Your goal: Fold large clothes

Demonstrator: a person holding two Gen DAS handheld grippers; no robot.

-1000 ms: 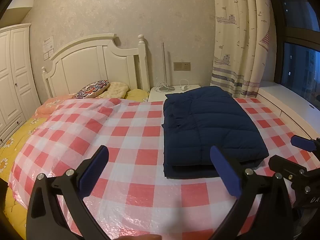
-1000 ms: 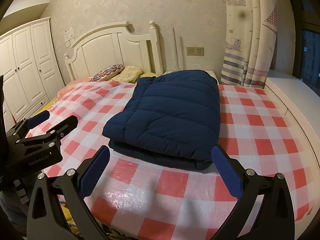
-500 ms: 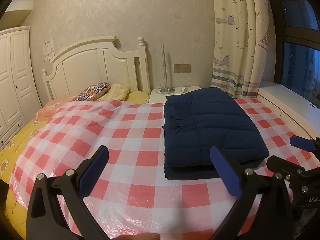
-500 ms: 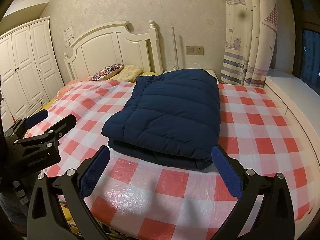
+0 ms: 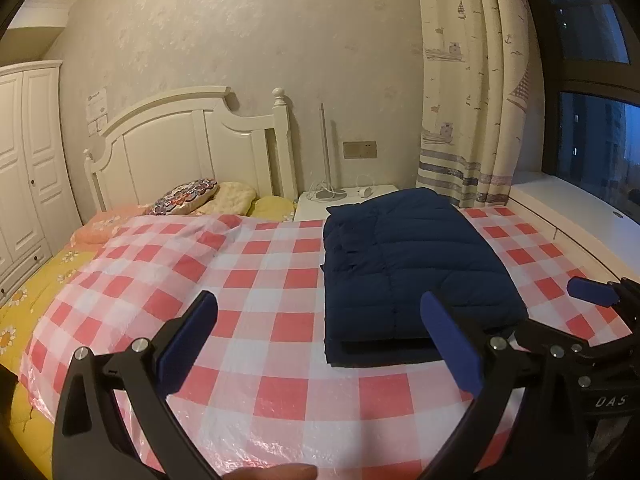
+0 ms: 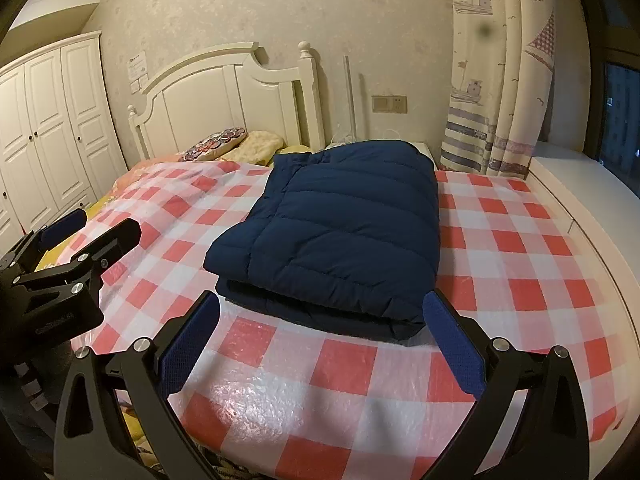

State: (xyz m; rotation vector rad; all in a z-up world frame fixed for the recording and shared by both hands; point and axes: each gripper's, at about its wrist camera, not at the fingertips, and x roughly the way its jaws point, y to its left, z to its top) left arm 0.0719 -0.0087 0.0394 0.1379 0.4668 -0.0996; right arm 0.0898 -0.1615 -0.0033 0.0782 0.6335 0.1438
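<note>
View raised slightly, folded jacket [image 6: 340, 236] unmoved, pillows [image 5: 188, 198] perhaps beyond

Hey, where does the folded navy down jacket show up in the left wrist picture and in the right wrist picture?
Left wrist view: the folded navy jacket lies right of centre on the checked cover, beyond the right fingertip of the open left gripper.
Right wrist view: the jacket sits in the centre, straight ahead of the open right gripper.
Shared landmark: the white headboard, left of the jacket in both.
</note>
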